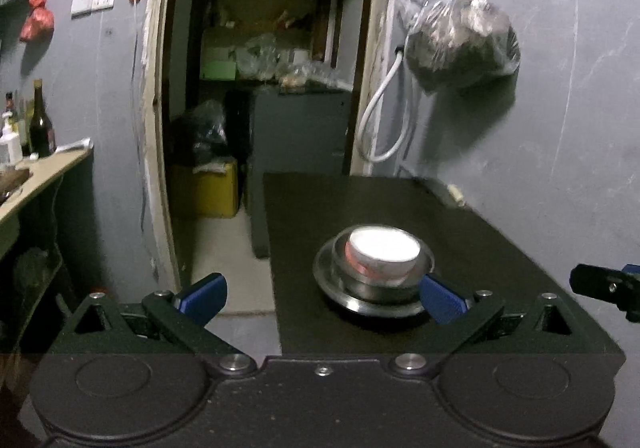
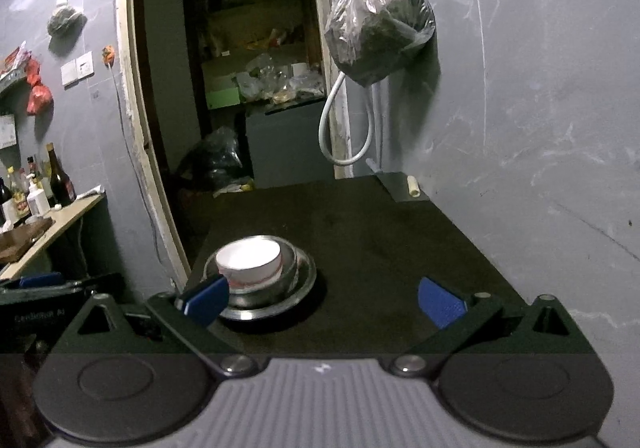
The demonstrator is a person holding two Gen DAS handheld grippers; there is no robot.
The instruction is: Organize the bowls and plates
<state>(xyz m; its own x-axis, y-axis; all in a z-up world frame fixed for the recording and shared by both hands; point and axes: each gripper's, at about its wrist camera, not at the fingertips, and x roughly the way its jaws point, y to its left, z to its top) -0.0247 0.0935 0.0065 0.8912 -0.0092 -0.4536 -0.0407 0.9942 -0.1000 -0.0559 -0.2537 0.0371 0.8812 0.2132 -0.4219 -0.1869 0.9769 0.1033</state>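
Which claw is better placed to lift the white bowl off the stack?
Probably left. The left claw is open with one finger beside the stack; the white bowl sits just right of its centre. The right claw sees it further left.

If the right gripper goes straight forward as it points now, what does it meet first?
Probably nothing close: the open right gripper points over bare black table, and the stacked dishes lie left of its line. Beyond the table stands the grey wall, though depth is unclear.
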